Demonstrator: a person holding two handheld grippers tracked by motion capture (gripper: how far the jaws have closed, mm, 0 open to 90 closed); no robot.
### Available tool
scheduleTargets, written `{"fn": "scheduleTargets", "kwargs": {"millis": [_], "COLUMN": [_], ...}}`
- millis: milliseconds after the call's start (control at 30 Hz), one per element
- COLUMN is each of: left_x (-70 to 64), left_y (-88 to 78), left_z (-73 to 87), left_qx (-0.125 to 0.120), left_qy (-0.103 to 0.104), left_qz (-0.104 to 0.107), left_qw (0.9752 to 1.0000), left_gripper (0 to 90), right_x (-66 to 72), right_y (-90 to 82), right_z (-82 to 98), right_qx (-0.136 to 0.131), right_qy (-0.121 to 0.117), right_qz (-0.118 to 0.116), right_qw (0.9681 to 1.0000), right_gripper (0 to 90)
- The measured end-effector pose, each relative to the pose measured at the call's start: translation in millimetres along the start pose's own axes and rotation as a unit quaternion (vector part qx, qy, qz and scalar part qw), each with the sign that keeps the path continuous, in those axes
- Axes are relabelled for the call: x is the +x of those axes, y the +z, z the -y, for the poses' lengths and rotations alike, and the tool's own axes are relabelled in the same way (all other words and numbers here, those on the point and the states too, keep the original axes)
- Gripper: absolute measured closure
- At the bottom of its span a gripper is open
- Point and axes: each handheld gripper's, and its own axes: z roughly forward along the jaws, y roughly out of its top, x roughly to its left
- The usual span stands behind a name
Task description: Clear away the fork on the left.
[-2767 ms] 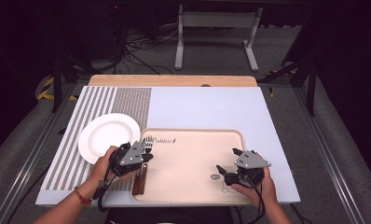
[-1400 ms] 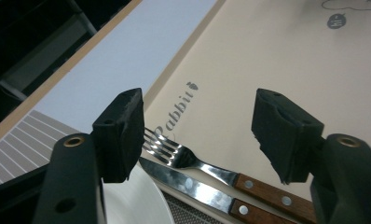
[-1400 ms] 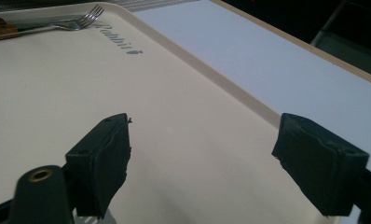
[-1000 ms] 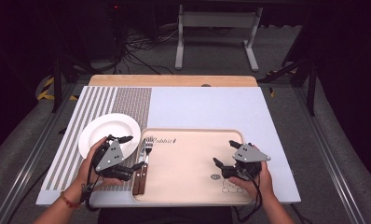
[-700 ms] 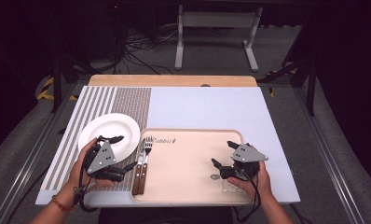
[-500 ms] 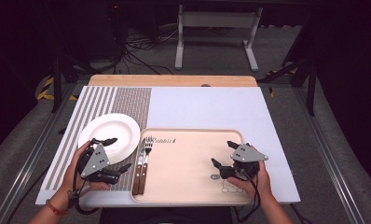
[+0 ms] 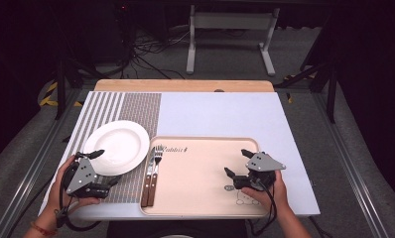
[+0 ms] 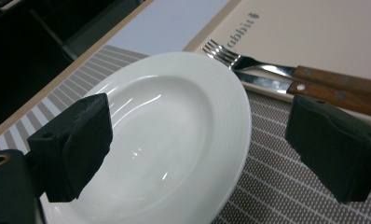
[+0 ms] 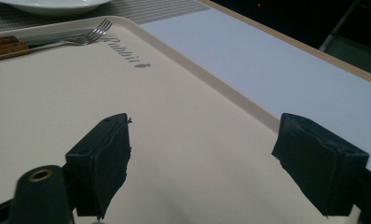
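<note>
High view, our left tool wide open, empty, at the white plate's 7 o'clock rim, right tool wide open, empty, over tray, fork at plate's 3 o'clock.

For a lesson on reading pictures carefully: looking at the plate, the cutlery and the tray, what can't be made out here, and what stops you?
- Plate: the left gripper view's bottom edge and the left claw cut off its near rim.
- Knife: in the high view, too small to tell whether it touches the fork.
- Tray: in the high view the right claw covers part of its small printed drawing.
</note>
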Motion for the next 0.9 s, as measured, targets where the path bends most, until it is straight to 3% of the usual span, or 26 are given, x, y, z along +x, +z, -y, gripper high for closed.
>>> {"fn": "scheduleTargets", "kwargs": {"millis": [67, 167, 267, 367, 533, 900], "left_x": [-1.2, -5.5, -4.6, -1.8, 3.0, 3.2], "left_y": [-0.3, 0.4, 0.7, 3.3, 2.2, 2.5], "left_z": [4.3, 11.5, 11.9, 16.4, 19.1, 19.9], "left_qx": [0.004, 0.022, 0.022, 0.039, 0.039, 0.051], "left_qy": [-0.004, 0.004, 0.008, 0.019, 0.014, 0.034], "left_qz": [0.004, 0.001, -0.004, -0.015, -0.025, -0.035], "left_qw": [1.0, 0.9998, 0.9997, 0.9989, 0.9989, 0.9975], "left_gripper": [8.2, 8.2, 8.2, 8.2, 8.4, 9.0], "right_x": [0.0, -1.0, -2.0, -1.9, -2.8, -1.5], "right_y": [-0.1, -2.1, -3.4, -3.6, -4.4, -4.9], "right_z": [0.0, -0.4, -1.2, -1.7, -2.1, -1.0], "right_qx": [-0.001, -0.011, -0.018, -0.02, -0.021, -0.016], "right_qy": [0.0, 0.002, 0.006, 0.005, 0.001, 0.0], "right_qz": [0.0, 0.003, 0.003, 0.005, 0.008, 0.013], "right_qw": [1.0, 0.9999, 0.9998, 0.9998, 0.9998, 0.9998], "right_gripper": [18.6, 17.0, 15.4, 14.5, 14.5, 14.7]}}
